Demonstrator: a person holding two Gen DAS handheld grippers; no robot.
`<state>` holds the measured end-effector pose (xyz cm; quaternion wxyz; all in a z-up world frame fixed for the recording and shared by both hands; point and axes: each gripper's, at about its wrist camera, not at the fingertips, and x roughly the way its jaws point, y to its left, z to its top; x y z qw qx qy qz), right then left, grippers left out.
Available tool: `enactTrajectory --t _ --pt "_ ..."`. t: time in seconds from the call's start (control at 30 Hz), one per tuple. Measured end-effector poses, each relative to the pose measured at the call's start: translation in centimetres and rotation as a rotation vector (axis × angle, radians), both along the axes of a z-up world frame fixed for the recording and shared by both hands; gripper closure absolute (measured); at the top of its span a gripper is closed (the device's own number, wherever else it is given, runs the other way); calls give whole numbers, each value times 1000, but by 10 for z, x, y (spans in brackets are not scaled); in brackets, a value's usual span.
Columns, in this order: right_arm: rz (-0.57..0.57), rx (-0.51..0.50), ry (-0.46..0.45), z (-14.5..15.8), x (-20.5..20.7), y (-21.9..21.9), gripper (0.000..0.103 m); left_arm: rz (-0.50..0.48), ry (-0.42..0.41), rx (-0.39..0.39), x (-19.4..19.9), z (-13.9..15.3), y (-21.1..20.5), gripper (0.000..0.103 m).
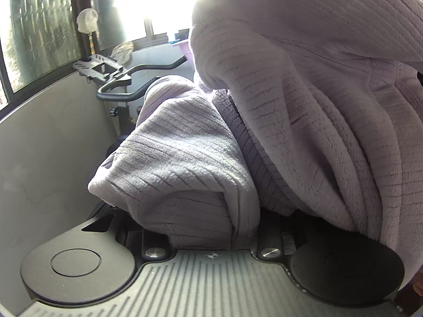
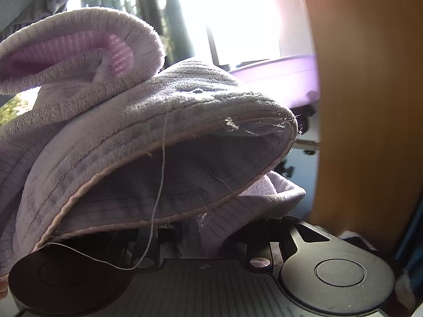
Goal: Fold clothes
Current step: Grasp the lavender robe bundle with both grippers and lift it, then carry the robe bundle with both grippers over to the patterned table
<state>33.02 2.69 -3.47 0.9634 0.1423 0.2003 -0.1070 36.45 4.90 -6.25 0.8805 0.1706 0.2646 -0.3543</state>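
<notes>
Right up against my left lens sits the ribbed grey body of the left tool (image 1: 208, 240), and bunched over its front is the fleece garment (image 1: 304, 105), a pale lilac, ribbed, plush thing. A thick fold of it drops straight down into the place where the fingers are, so the fingers themselves are buried under cloth. From the way the fold is pinched there and the rest hangs lifted off it, I read the left tool as closed partway on the fabric. A bigger mass of the same garment swells across the upper right of that view.

In my right view the dark body of the right tool (image 2: 185, 237) fills the bottom edge, and the garment's hem (image 2: 148, 219), with its thin piped edge, arches over it like a hood. A lilac fold comes down into the finger area and I take the right tool as gripping the cloth as well, narrowly parted, though the fingertips are hidden. A loose thread (image 2: 158, 174) dangles from the hem across the tool body. Above left, a rolled cuff or sleeve opening (image 2: 87, 52) shows its pinker inside.

Beyond the cloth in the left view I can see an exercise bike's handlebars (image 1: 137, 79) near a grey wall and a bright window (image 1: 158, 5). On the right side of the right view stands a blurred orange-brown panel (image 2: 364, 105), with a purple basin (image 2: 280, 74) beside it.
</notes>
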Motion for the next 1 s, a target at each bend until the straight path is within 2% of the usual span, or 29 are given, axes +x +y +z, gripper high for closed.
enactTrajectory --t 0.27,0.4,0.57,0.83,1.0 --pt "-201 -48 -55 27 -90 -32 76 -191 -60 -56 -49 23 -57 67" --pt "-298 -55 -81 34 -143 -54 76 -286 -91 -68 -97 34 -92 67" --pt "-405 -74 -96 39 -228 -89 76 -400 -115 -86 -175 42 -145 67" --pt "-525 -104 -66 46 -393 -153 76 -525 -84 -113 -316 44 -238 67" --pt "-595 -121 -31 49 -485 -181 76 -604 -59 -134 -385 42 -292 67"
